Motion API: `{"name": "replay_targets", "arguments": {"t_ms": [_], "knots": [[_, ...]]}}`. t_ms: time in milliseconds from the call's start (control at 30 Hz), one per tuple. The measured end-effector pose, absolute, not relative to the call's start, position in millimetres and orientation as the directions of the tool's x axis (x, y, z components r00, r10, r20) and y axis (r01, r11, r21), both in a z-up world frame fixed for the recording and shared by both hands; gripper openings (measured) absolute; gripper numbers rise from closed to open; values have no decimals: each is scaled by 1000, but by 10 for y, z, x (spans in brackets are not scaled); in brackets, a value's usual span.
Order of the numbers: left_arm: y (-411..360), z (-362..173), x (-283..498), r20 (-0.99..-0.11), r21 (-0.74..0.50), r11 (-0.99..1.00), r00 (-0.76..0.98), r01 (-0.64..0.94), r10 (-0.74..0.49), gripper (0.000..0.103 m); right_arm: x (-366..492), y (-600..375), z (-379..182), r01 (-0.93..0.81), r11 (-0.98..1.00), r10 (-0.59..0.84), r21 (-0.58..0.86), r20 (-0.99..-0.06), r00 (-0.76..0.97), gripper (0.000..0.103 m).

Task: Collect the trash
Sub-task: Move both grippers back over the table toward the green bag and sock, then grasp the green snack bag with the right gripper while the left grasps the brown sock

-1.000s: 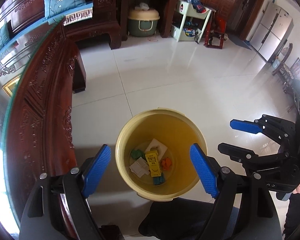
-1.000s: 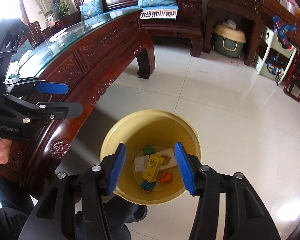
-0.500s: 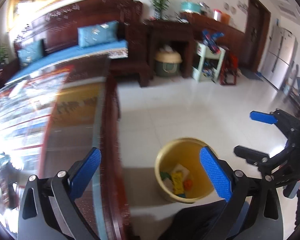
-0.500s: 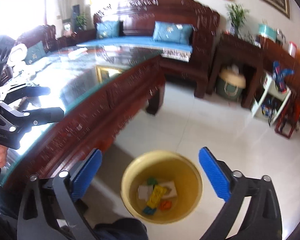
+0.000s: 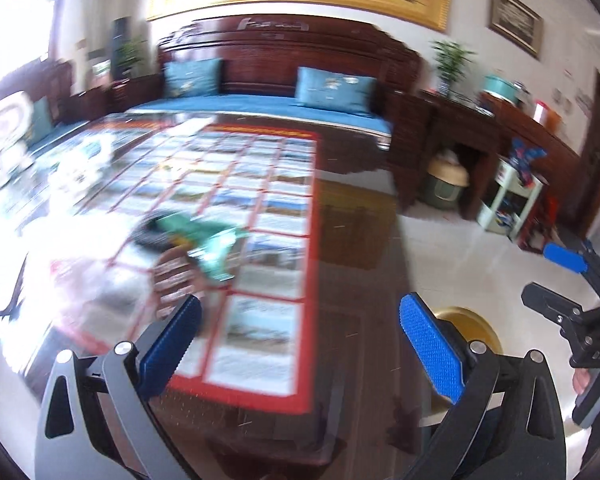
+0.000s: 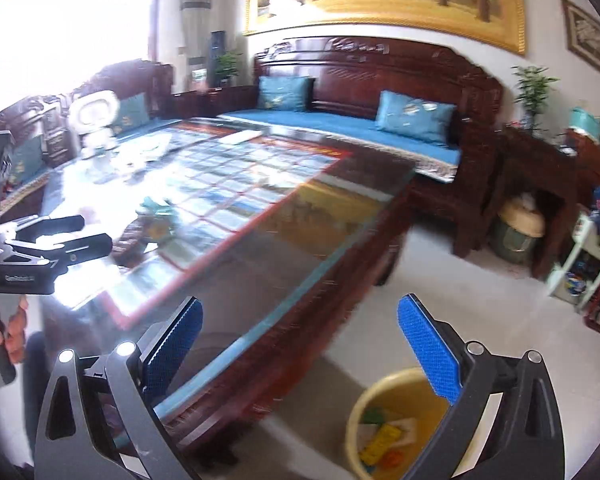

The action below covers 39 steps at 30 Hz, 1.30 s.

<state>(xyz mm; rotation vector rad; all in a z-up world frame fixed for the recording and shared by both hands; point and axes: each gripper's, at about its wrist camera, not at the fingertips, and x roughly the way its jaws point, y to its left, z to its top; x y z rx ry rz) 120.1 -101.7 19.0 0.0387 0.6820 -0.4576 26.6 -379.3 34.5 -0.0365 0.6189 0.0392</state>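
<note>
- Left gripper (image 5: 298,338) is hovering over the near end of the glass-topped wooden table (image 5: 340,240); its blue pads are standing wide apart with nothing between them.
- Right gripper (image 6: 300,344) is hanging over the table's near corner and the floor beside it; its pads are also spread wide, gripping nothing.
- In the left wrist view the right gripper (image 5: 556,280) is showing at the right edge, jaws parted, over the tiled floor (image 5: 460,264).
- In the right wrist view the left gripper (image 6: 66,234) is showing at the left edge, above the table.
- Green wrapper (image 5: 204,240) is lying on the table glass ahead of the left gripper, blurred; a dark brown piece (image 5: 176,272) is lying just beside it on the near side. Same pair is appearing in the right wrist view: wrapper (image 6: 158,212), brown piece (image 6: 130,240).
- Yellow bin (image 6: 364,412) is standing on the floor just beside the table, below the right gripper's right finger; only a sliver of its rim (image 5: 472,320) is showing in the left wrist view.
- Inside the bin: a yellow carton (image 6: 380,442), white paper, green and orange scraps.
- Both views are motion-blurred; finer detail on the table items cannot be told.
</note>
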Motion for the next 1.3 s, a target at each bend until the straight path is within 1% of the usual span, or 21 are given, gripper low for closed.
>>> {"name": "replay_targets", "arguments": {"t_ms": [67, 133, 300, 400, 467, 600, 733, 900, 967, 1033, 1100, 1200, 1300], "knots": [[-803, 171, 1220, -617, -116, 916, 695, 384, -370, 99, 374, -3597, 341, -103, 995, 90, 10, -575, 813, 95], [-639, 150, 1255, -620, -117, 927, 703, 356, -348, 99, 483, -3368, 318, -137, 990, 124, 22, -579, 806, 95], [-286, 91, 1328, -634, -119, 946, 710, 302, -306, 99, 767, -2907, 214, -186, 981, 172, 46, -640, 749, 95], [-197, 73, 1367, -637, -120, 951, 713, 284, -293, 99, 857, -2758, 166, -210, 976, 193, 51, -648, 737, 95], [-160, 59, 1422, -641, -127, 953, 711, 275, -290, 99, 876, -2664, 153, -239, 970, 214, 47, -636, 741, 95], [-117, -22, 1568, -656, -145, 958, 701, 247, -280, 99, 957, -2558, 148, -267, 964, 209, 4, -632, 747, 95], [-135, -146, 1726, -680, -177, 959, 677, 222, -282, 99, 1073, -2530, 115, -299, 954, 243, 19, -634, 734, 95], [-125, -207, 1863, -689, -180, 963, 673, 199, -268, 99, 1292, -2483, 48, -288, 958, 210, -16, -642, 737, 94], [-105, -211, 1913, -690, -187, 964, 673, 189, -266, 99, 1418, -2462, 34, -295, 955, 224, -3, -644, 731, 93], [-90, -227, 1974, -696, -187, 965, 669, 183, -262, 99, 1551, -2439, 16, -313, 950, 238, -3, -644, 727, 77], [-79, -249, 2044, -701, -189, 964, 662, 187, -266, 99, 1732, -2407, -26, -341, 940, 263, 15, -668, 696, 70], [-83, -288, 2138, -710, -203, 960, 646, 195, -281, 99, 2004, -2394, -111, -369, 926, 318, 79, -693, 647, 67], [-84, -337, 2207, -719, -216, 956, 630, 196, -292, 99, 2244, -2348, -171, -388, 912, 361, 131, -706, 609, 67]]}}
